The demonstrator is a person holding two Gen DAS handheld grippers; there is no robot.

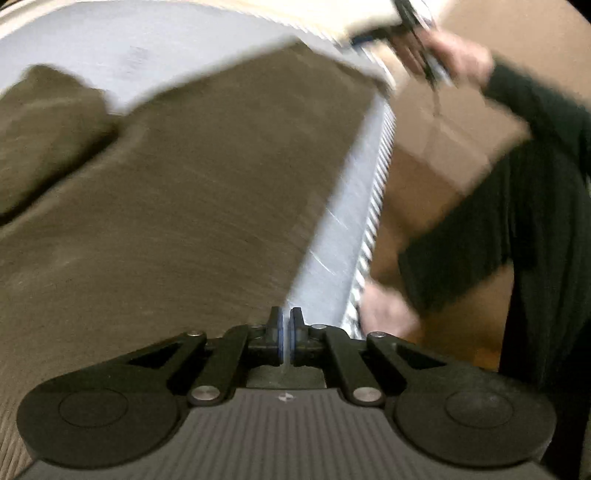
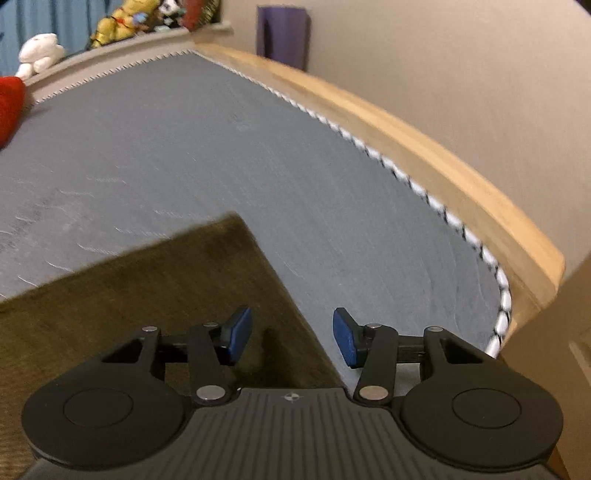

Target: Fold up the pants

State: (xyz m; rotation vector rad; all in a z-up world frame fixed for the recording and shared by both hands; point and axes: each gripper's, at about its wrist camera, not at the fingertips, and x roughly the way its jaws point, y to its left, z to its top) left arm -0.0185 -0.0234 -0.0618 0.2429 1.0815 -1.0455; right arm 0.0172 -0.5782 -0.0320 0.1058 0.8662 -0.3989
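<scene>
We see left tongs pressed together near pants edge; right tongs spread over pants corner on bed.

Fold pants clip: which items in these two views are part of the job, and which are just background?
Job:
olive pants
left gripper, shut
right gripper, open
grey mattress

Background:
white plush toy
red cushion
purple mat

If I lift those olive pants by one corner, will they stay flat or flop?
Likely flop: the pants lie limp on the mattress, and one part is bunched. Probably not slippery, since the weave looks coarse. The open right gripper over the edge would likely lift only that corner, the rest dragging.
</scene>
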